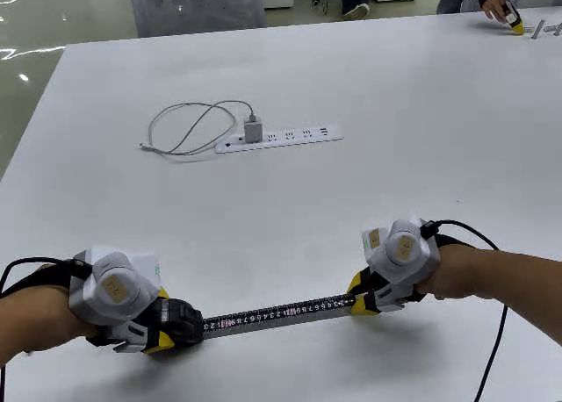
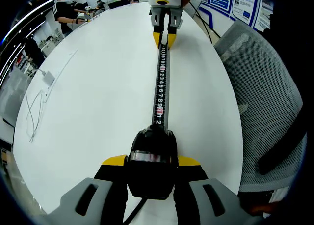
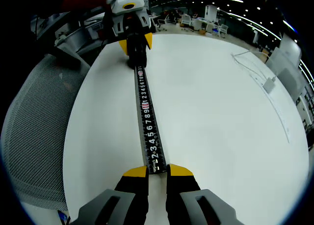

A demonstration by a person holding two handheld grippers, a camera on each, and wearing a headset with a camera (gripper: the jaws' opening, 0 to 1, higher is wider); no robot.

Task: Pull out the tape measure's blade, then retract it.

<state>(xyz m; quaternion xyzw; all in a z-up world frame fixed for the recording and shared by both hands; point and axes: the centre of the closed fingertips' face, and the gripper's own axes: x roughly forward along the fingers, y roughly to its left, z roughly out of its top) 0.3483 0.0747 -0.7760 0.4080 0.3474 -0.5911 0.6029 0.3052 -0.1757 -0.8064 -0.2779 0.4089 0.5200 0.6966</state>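
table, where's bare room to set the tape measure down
Widest free patch of table: between the power strip and the blade. Also bare right of the strip. Crowded along the near edge, where the left gripper, holding the case, and right gripper stretch the blade, and around the cable.

On the table (image 1: 395, 112), the tape measure (image 1: 184, 321) sits clamped in the left gripper (image 1: 167, 319) at the near left. Its blade (image 1: 277, 313) runs right to the right gripper (image 1: 358, 295), which pinches its end. Behind them lies a power strip (image 1: 281, 138), with a charger (image 1: 253, 130) on its left part and a cable (image 1: 189, 125) looped to its left.
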